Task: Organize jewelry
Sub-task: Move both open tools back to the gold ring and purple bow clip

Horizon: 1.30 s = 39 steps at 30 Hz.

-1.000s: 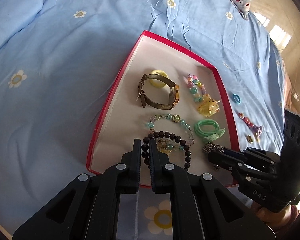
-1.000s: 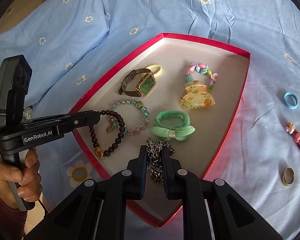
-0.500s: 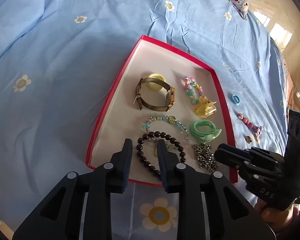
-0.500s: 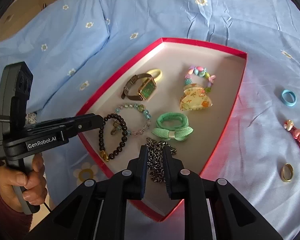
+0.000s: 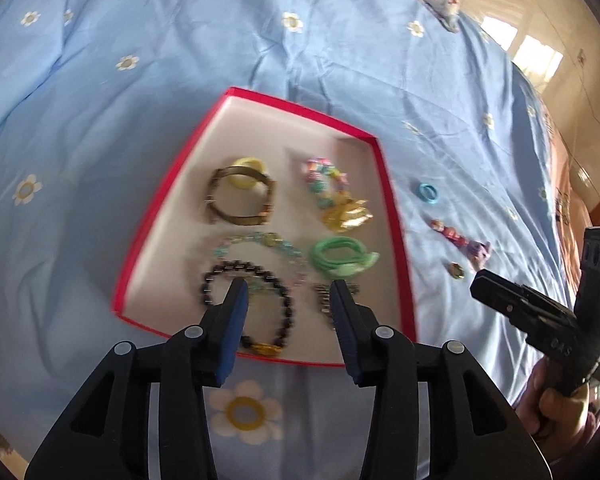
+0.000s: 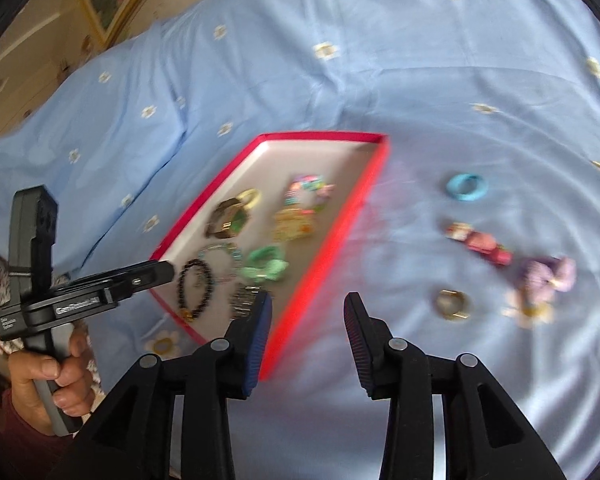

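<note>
Most jewelry lies inside the red tray (image 5: 392,216) on the bed; both grippers, left gripper (image 5: 286,294) and right gripper (image 6: 306,308), have just been opening and hold nothing, while the blue ring (image 6: 466,187), pink clip (image 6: 480,242), gold ring (image 6: 452,304) and purple piece (image 6: 546,274) remain outside (blurred).

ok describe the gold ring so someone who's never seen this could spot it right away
Start at the red box on the blue flowered bedspread and look outside it, at the loose pieces on the cloth. The gold ring lies nearest the camera, below the red hair clip and beside the purple bow. It is the only plain metal band; the other ring there is bright blue.
</note>
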Each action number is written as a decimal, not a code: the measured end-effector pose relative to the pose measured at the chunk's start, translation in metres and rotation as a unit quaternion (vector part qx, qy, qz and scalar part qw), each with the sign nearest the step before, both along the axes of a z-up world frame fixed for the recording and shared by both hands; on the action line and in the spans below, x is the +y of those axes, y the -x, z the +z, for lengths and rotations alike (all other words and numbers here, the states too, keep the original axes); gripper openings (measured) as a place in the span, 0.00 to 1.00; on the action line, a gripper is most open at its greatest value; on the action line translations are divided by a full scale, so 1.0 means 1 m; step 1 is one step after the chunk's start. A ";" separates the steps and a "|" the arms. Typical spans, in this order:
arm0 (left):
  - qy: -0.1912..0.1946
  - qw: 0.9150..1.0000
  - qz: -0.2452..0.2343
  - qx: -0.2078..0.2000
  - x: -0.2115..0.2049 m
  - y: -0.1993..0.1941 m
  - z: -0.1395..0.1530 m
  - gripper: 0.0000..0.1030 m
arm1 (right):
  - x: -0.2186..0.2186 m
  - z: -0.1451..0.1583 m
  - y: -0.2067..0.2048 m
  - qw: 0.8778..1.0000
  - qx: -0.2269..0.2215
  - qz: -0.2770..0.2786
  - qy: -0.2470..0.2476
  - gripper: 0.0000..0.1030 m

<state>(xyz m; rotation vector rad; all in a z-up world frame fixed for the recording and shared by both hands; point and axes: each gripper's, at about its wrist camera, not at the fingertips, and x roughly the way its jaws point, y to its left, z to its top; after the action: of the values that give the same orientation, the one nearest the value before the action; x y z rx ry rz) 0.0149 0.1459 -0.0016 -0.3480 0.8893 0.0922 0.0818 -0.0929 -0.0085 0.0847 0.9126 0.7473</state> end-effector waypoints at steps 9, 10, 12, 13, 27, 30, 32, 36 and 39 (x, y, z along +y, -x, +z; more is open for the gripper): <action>-0.001 0.999 -0.045 0.004 -0.043 -0.016 0.002 0.42 | -0.067 -0.002 -0.010 0.997 0.005 -0.074 0.000 0.40; -0.001 0.999 -0.048 0.005 -0.046 -0.016 0.002 0.42 | -0.072 -0.002 -0.010 0.997 0.005 -0.078 -0.001 0.40; -0.003 0.998 -0.058 0.006 -0.055 -0.020 0.003 0.42 | -0.084 -0.003 -0.012 0.996 0.005 -0.090 -0.002 0.41; -0.004 0.998 -0.063 0.006 -0.059 -0.021 0.003 0.42 | -0.089 -0.003 -0.012 0.995 0.006 -0.095 -0.004 0.42; -0.014 0.993 -0.115 0.013 -0.109 -0.043 0.001 0.46 | -0.118 -0.009 -0.022 0.992 0.013 -0.126 -0.010 0.43; -0.017 0.992 -0.127 0.020 -0.117 -0.049 -0.001 0.50 | -0.119 -0.010 -0.025 0.992 0.013 -0.128 -0.009 0.43; -0.022 0.990 -0.139 0.025 -0.125 -0.055 -0.003 0.50 | -0.120 -0.011 -0.029 0.992 0.013 -0.129 -0.008 0.43; -0.029 0.986 -0.161 0.023 -0.143 -0.064 -0.004 0.50 | -0.120 -0.015 -0.038 0.991 0.015 -0.130 -0.004 0.43; -0.031 0.985 -0.170 0.024 -0.153 -0.073 -0.008 0.50 | -0.119 -0.020 -0.048 0.991 0.021 -0.129 0.001 0.43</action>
<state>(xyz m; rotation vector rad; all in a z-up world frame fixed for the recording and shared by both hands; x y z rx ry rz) 0.0879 -0.0068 -0.0092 -0.1328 0.9803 -0.1888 0.1301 -0.2117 -0.0280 0.2141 0.9222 0.5052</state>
